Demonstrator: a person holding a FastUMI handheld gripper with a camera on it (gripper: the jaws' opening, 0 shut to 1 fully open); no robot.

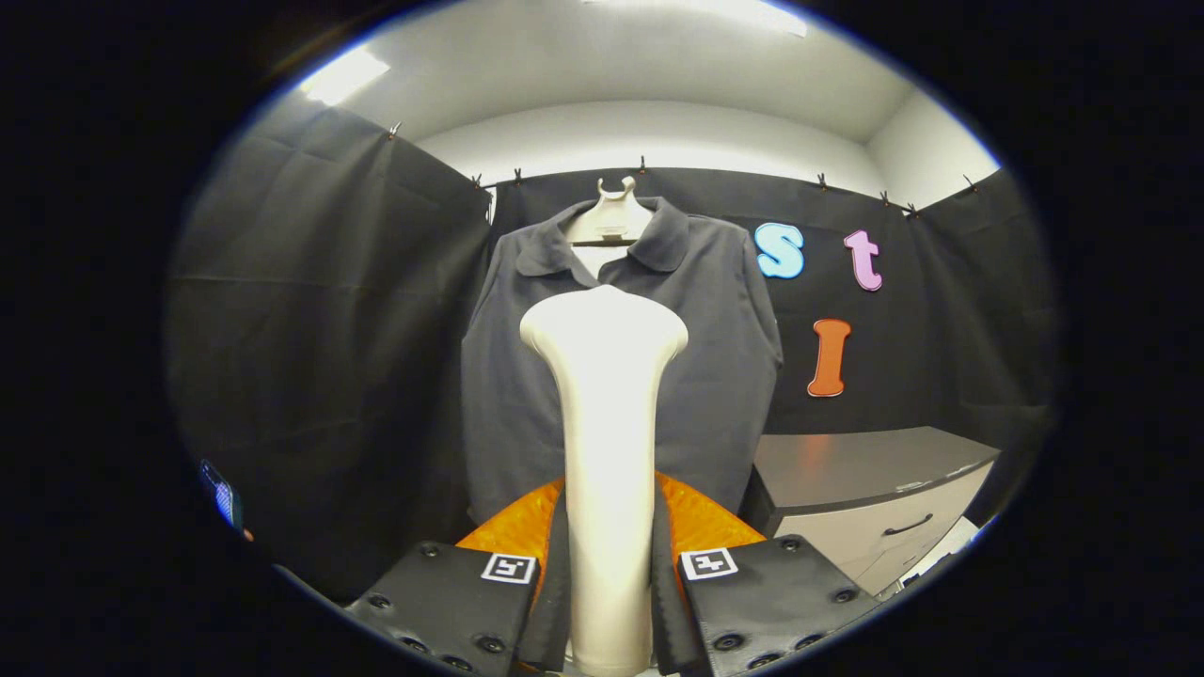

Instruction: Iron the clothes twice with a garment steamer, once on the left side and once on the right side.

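Observation:
A cream garment steamer [607,442] stands upright between my two fingers, its handle squeezed from both sides and its wide head rising ahead of them. My gripper [609,574] is shut on that handle. Beyond the steamer head hangs a dark grey collared shirt [715,357] on a pale hanger form [613,218], facing me against the black cloth wall. The steamer head covers the middle of the shirt's front, and I cannot tell whether it touches the fabric.
A grey cabinet [865,489] with a drawer handle stands to the right of the shirt, low down. Black cloth walls close in the left, back and right sides. A small lit device [222,495] sits low at the left.

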